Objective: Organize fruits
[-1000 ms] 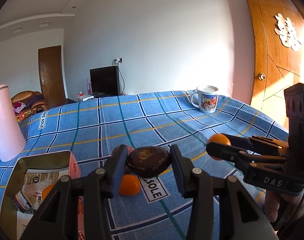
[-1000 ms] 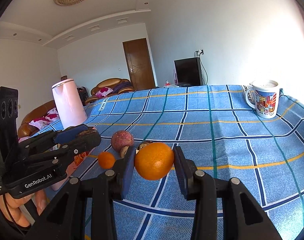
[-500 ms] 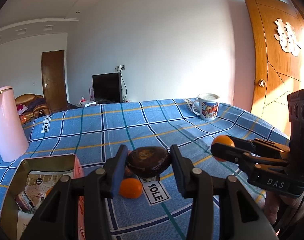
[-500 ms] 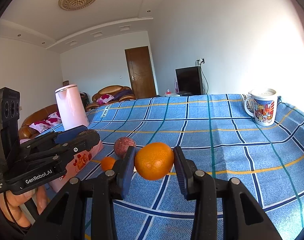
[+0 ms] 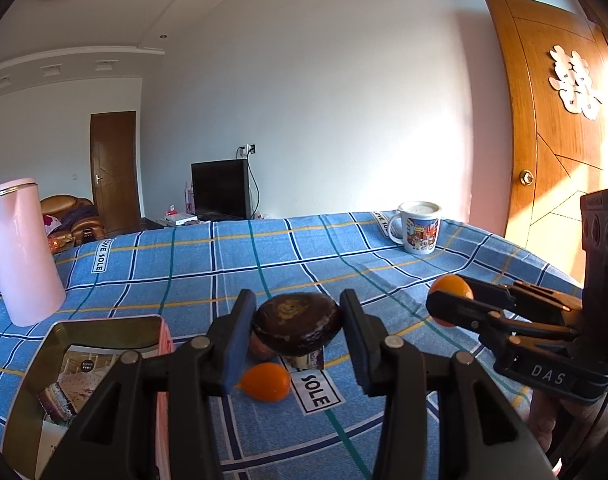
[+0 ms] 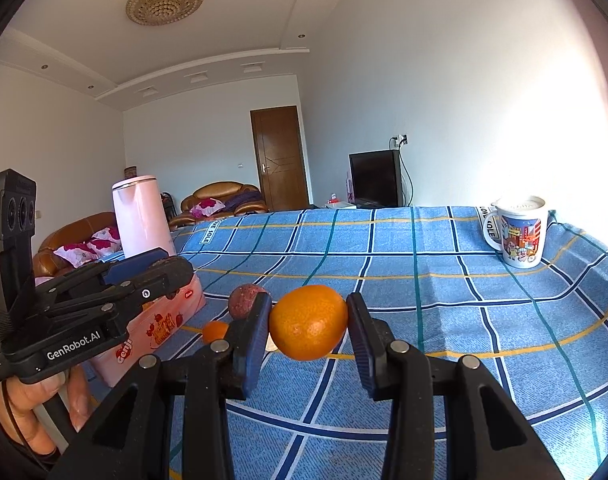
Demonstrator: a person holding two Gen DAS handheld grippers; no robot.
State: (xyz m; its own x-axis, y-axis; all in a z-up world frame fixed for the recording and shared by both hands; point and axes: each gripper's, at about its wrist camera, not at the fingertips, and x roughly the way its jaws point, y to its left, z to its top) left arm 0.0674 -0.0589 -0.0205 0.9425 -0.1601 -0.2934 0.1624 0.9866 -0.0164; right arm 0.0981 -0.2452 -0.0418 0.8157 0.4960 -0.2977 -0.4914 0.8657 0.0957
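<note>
My left gripper (image 5: 296, 326) is shut on a dark brown fruit (image 5: 297, 327) and holds it above the blue checked cloth (image 5: 232, 264). My right gripper (image 6: 308, 322) is shut on an orange (image 6: 309, 322), also held above the cloth; it shows at the right of the left wrist view (image 5: 451, 300). A small orange fruit (image 5: 265, 381) and a reddish-brown round fruit (image 6: 246, 301) lie on the cloth below. An open pink tin box (image 5: 104, 384) stands at the left, with something orange inside it earlier; its inside is mostly hidden now.
A pink kettle (image 5: 22, 252) stands at the far left of the table. A printed mug (image 5: 418, 227) stands at the far right, near the cloth's edge. A wooden door (image 5: 552, 128) is to the right, beyond the table.
Both grippers have risen with their fruits still held. The fruits on the cloth sit lower in both views.
</note>
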